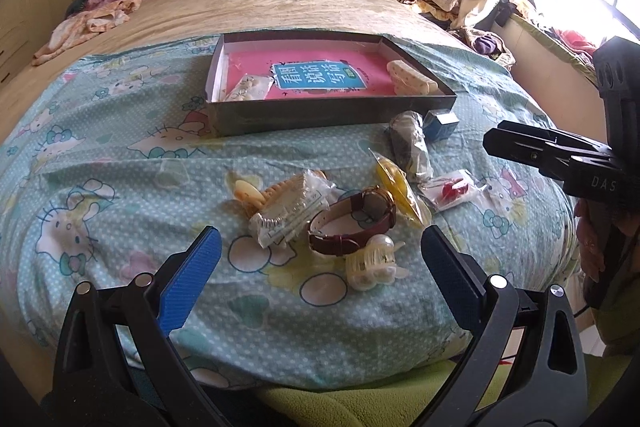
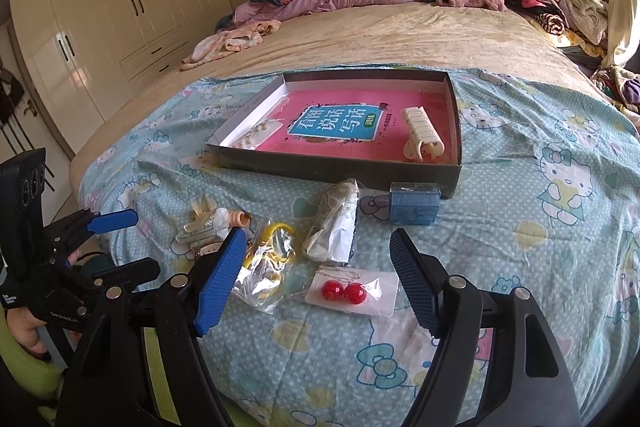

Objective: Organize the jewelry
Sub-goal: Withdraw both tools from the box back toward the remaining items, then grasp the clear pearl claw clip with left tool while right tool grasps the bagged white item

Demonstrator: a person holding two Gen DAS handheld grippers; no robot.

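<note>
Both claws are wide and hold nothing. The left claw [image 1: 320,259] hangs over the watch [image 1: 352,223], the right claw [image 2: 316,267] over the red earrings [image 2: 346,293], ready to fill the far box [image 2: 340,169].

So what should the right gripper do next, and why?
Probably lower the right gripper over the red earrings and close. Its jaws are open and empty, the earring card lies right between them, and the tray beyond has room.

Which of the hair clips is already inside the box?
The cream ridged hair clip at the box's right end. The translucent claw clip and the yellow-orange one still lie on the bedsheet.
</note>
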